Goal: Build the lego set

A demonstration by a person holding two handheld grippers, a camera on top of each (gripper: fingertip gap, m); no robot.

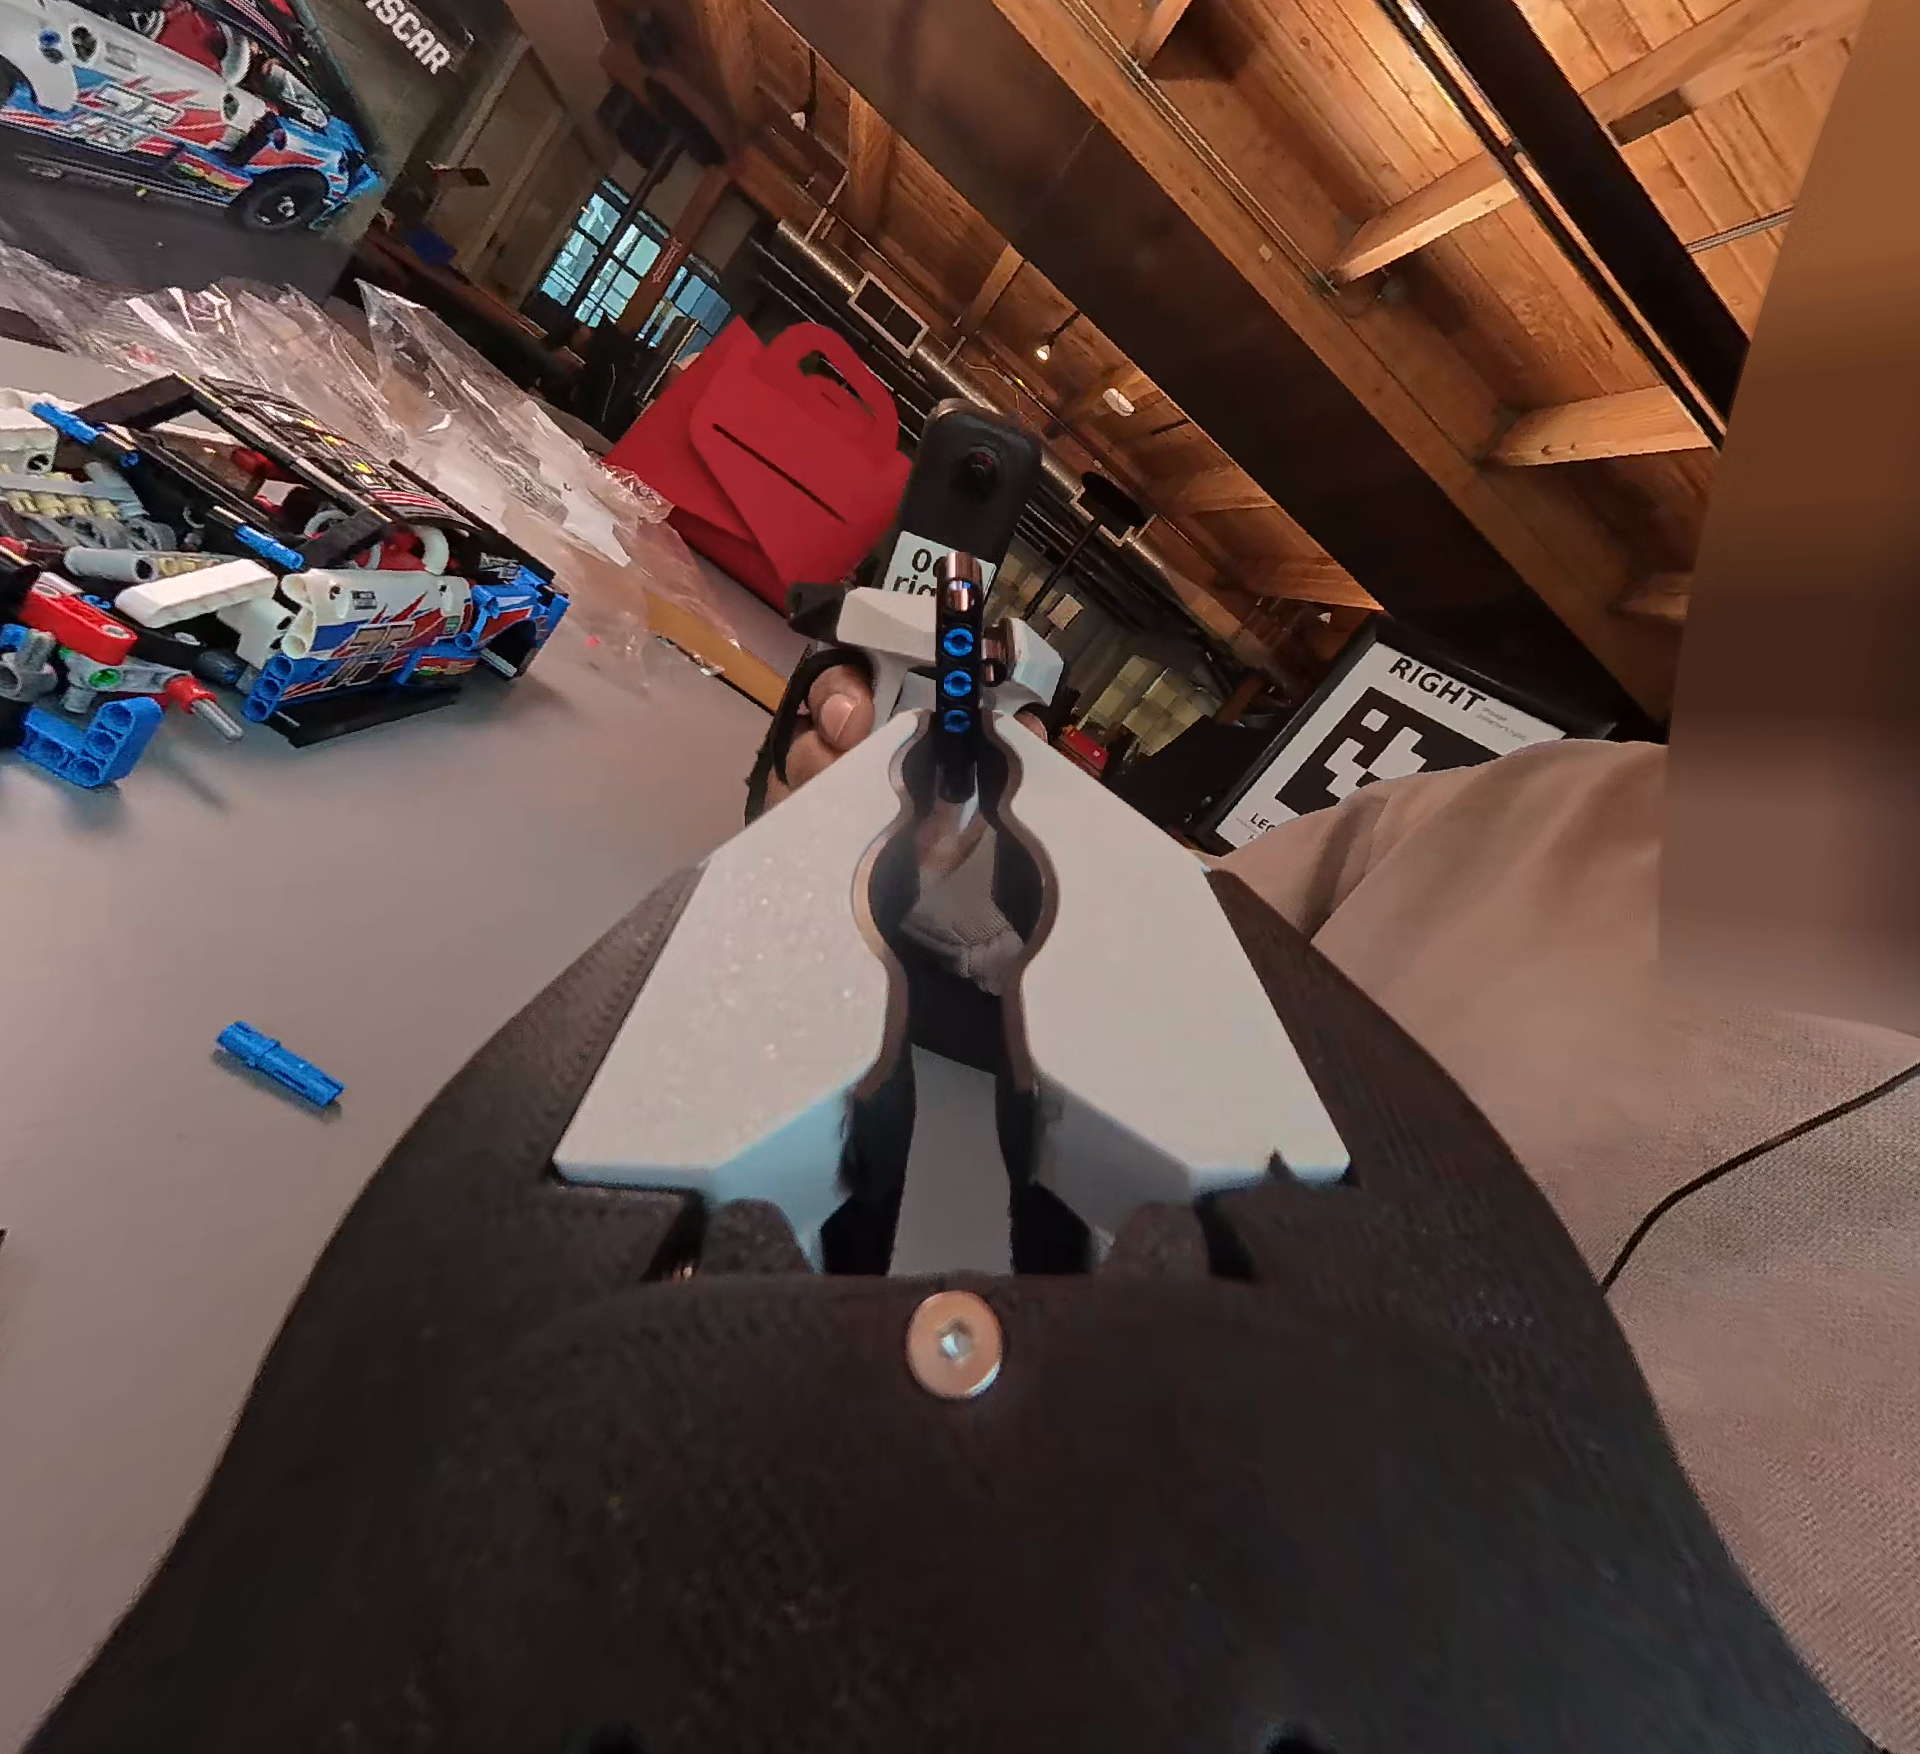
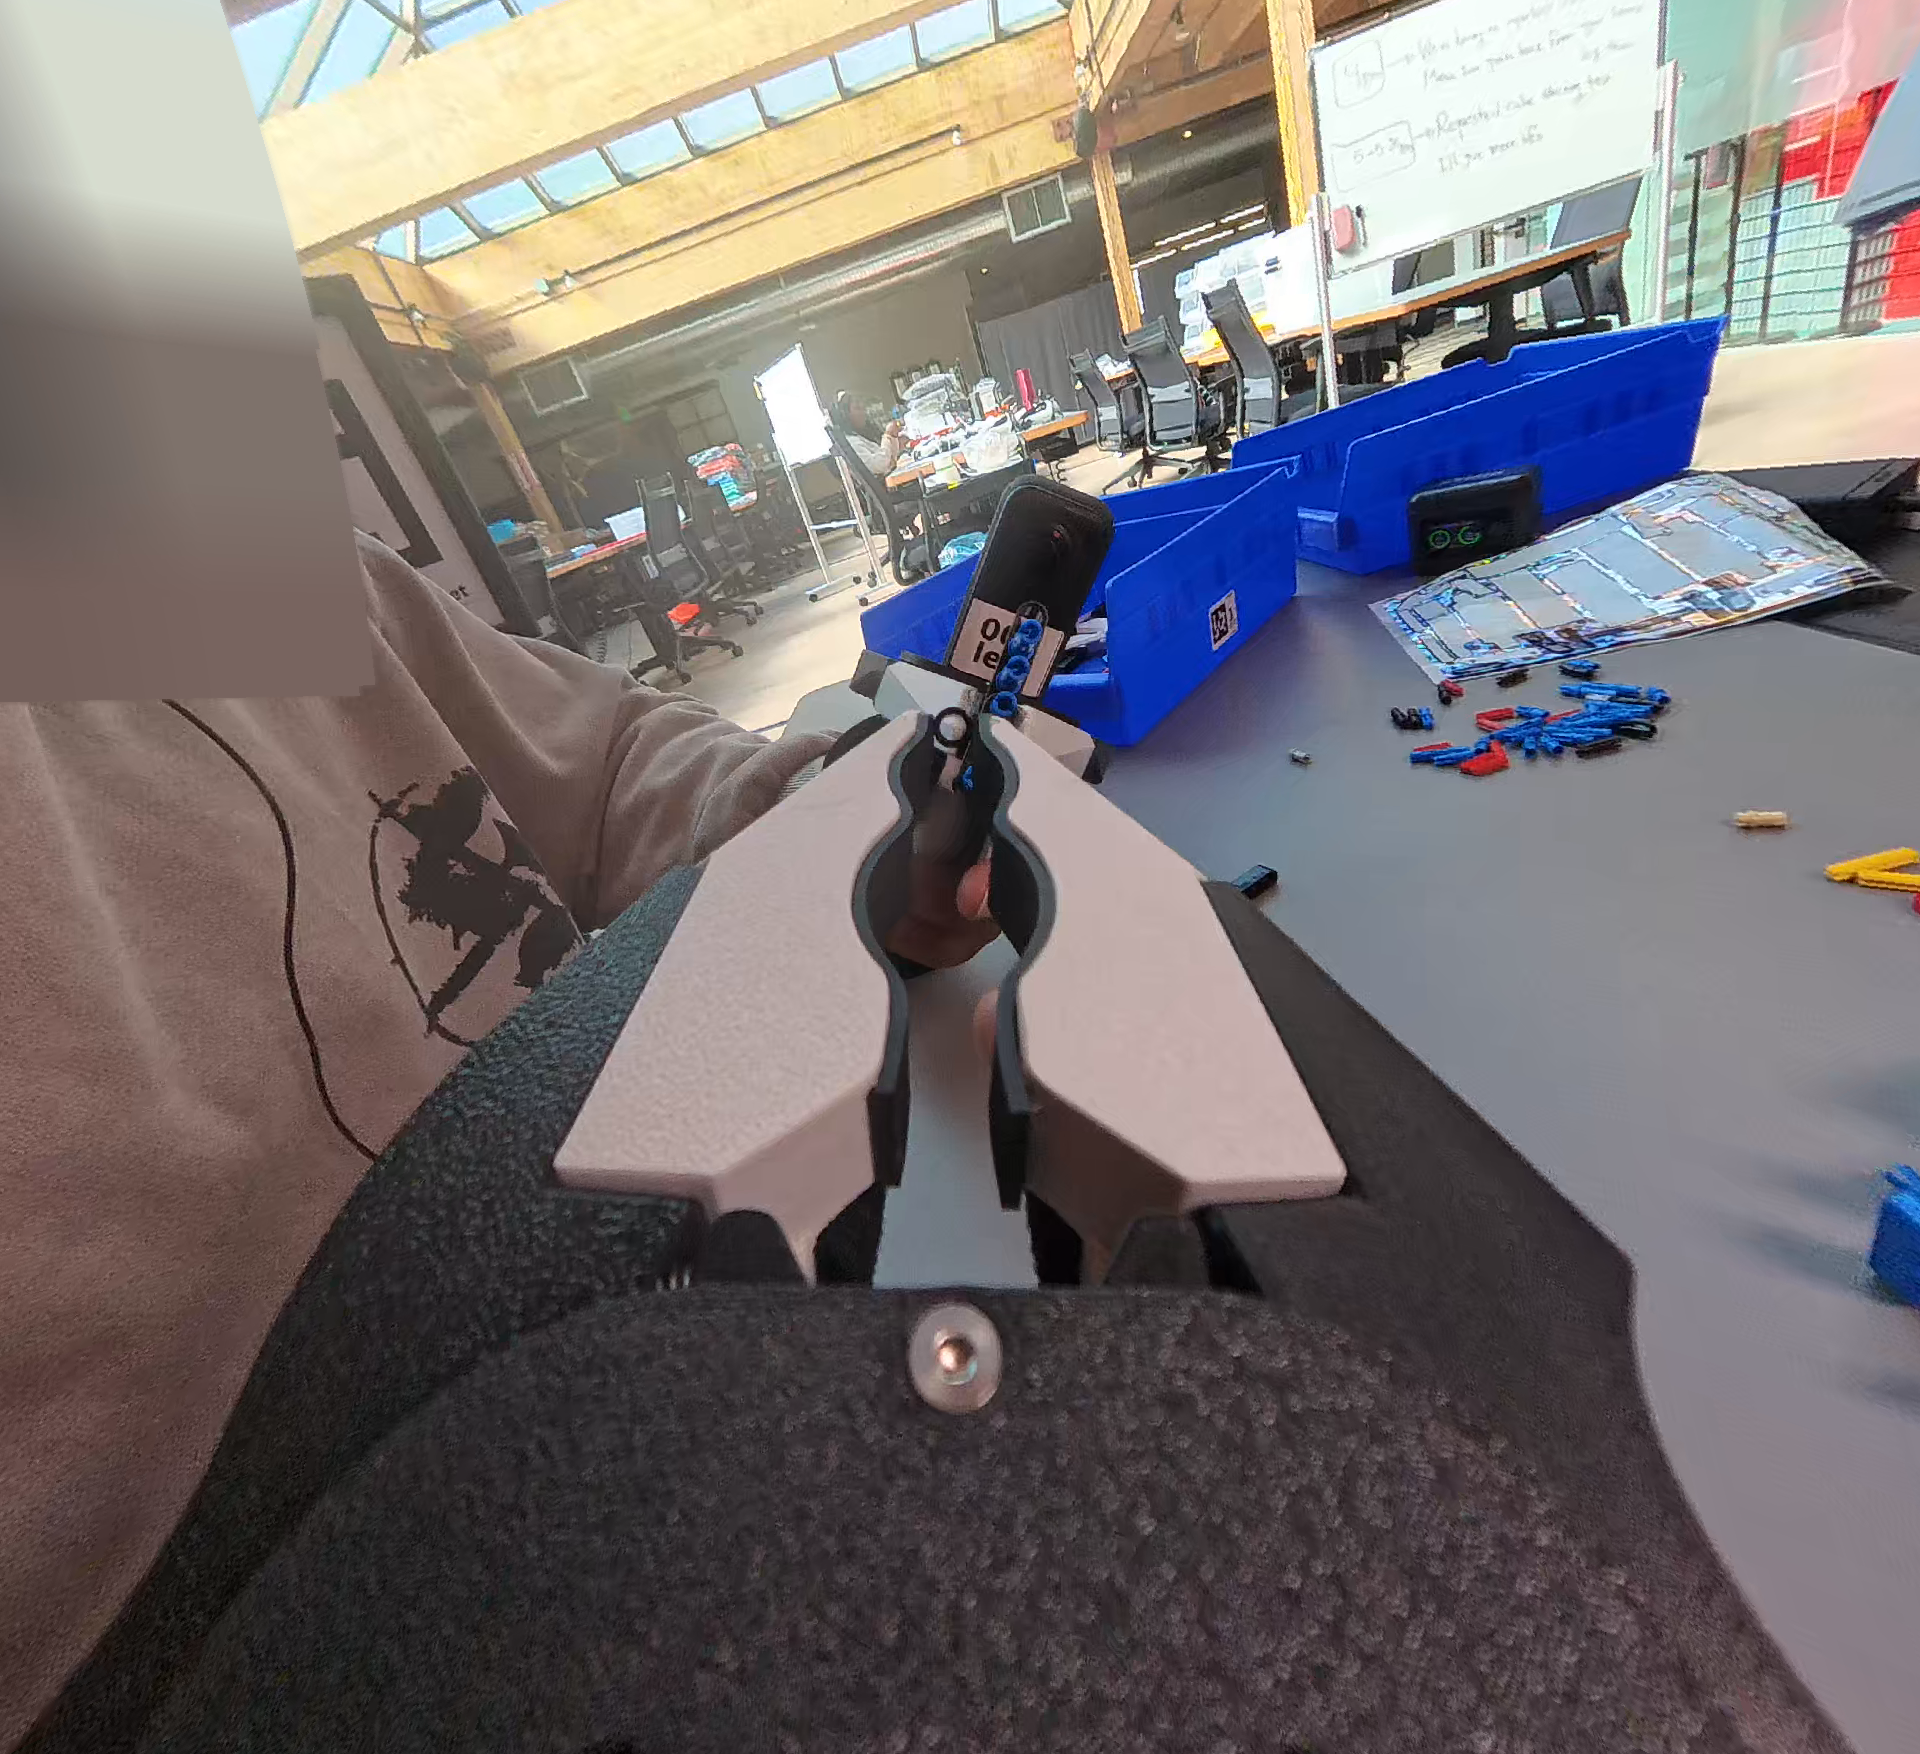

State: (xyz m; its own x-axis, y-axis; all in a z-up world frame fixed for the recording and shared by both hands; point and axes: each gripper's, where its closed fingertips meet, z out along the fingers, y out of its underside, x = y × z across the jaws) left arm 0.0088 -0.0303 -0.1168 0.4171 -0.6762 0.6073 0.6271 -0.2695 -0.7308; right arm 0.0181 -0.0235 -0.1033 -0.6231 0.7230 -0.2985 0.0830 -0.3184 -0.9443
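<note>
My left gripper (image 1: 954, 750) is shut on the lower end of a black beam with several blue pins (image 1: 954, 665), which stands up past the fingertips. My right gripper (image 2: 956, 743) faces it and is closed around the same beam (image 2: 1013, 665) from the opposite side. A small silver-white round end (image 2: 951, 725) shows at its tips. Each gripper shows in the other's view, held by a hand: the right one (image 1: 961, 650) and the left one (image 2: 997, 696). Both are held above the grey table (image 1: 364, 977), in front of the person's beige shirt.
The partly built race car (image 1: 312, 582), loose parts, plastic bags (image 1: 468, 416) and the set box (image 1: 187, 42) lie far left. A blue pin (image 1: 278, 1063) lies alone. Blue bins (image 2: 1195, 603), the instruction booklet (image 2: 1621, 582) and a pile of small pins (image 2: 1538, 728) lie right. The grippers are tip to tip, or close to it. From either gripper's tips it is about 20 centimeters to the partly built race car (image 1: 312, 582).
</note>
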